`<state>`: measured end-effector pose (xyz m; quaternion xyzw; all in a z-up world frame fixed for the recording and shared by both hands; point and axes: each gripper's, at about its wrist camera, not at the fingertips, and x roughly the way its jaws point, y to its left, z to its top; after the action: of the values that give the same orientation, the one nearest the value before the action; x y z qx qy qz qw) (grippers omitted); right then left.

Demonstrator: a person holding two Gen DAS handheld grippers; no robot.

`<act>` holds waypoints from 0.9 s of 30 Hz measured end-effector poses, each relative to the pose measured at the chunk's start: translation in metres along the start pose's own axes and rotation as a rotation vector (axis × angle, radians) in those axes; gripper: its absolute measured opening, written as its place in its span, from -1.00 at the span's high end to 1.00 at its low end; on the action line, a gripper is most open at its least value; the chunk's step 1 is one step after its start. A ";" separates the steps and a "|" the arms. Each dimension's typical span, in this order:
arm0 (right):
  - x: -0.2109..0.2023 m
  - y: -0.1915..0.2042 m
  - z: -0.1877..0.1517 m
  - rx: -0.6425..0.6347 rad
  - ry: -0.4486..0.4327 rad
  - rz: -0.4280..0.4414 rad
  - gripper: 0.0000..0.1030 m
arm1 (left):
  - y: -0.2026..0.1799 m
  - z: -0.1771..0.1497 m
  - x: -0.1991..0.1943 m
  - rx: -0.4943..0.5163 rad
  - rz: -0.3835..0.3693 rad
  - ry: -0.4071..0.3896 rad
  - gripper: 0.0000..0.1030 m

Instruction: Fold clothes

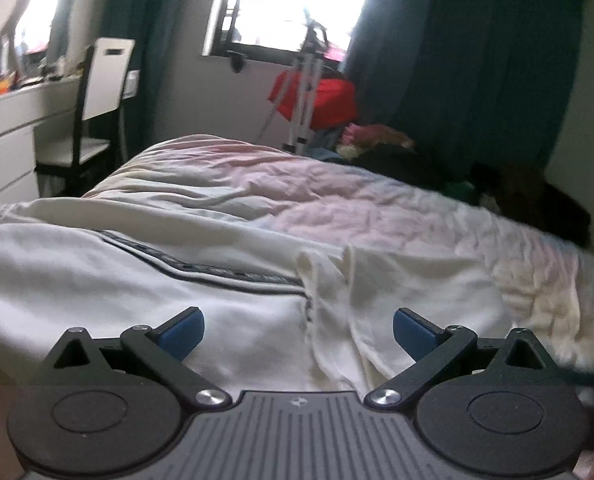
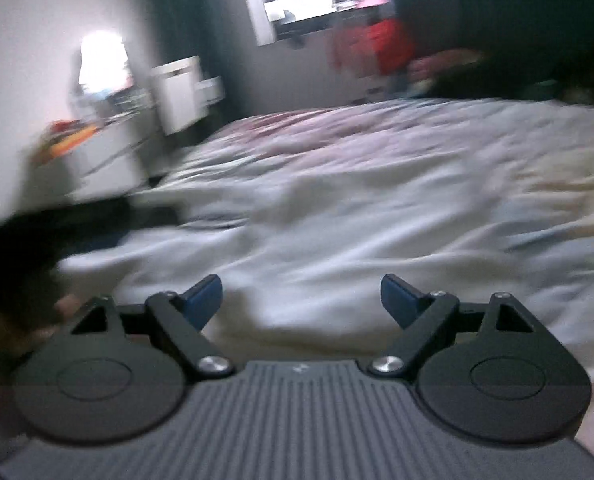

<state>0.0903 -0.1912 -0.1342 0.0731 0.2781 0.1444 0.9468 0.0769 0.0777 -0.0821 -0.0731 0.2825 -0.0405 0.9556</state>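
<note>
A white garment point(image 1: 145, 280) with a dark patterned stripe lies spread on the bed point(image 1: 337, 192), with a bunched fold of cloth at its right side. My left gripper point(image 1: 299, 334) is open just above the garment, jaws wide apart, holding nothing. In the right wrist view, which is blurred, the white garment point(image 2: 297, 256) lies ahead on the bed. My right gripper point(image 2: 301, 302) is open and empty low over the cloth.
A white dresser point(image 1: 13, 120) and a chair point(image 1: 97, 92) stand left of the bed. A tripod point(image 1: 309, 80) and red cloth point(image 1: 329, 100) stand under the window. Dark clothes point(image 1: 497, 184) are piled at the bed's far right.
</note>
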 end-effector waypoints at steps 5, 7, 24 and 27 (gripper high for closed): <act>0.008 -0.023 0.002 0.056 -0.013 -0.131 -0.70 | -0.019 -0.013 0.011 0.094 0.004 -0.014 -0.97; 0.013 -0.027 -0.001 0.071 0.005 -0.144 -0.70 | -0.024 -0.019 0.020 0.131 0.021 0.014 -0.97; 0.044 -0.048 -0.021 0.146 0.110 -0.171 -0.74 | 0.044 -0.011 -0.014 -0.186 0.071 0.134 -0.98; 0.043 -0.049 -0.021 0.152 0.113 -0.170 -0.74 | 0.079 -0.004 -0.038 -0.320 0.155 0.144 -0.99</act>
<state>0.1245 -0.2227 -0.1837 0.1127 0.3464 0.0461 0.9301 0.0455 0.1596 -0.0783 -0.1990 0.3576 0.0738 0.9094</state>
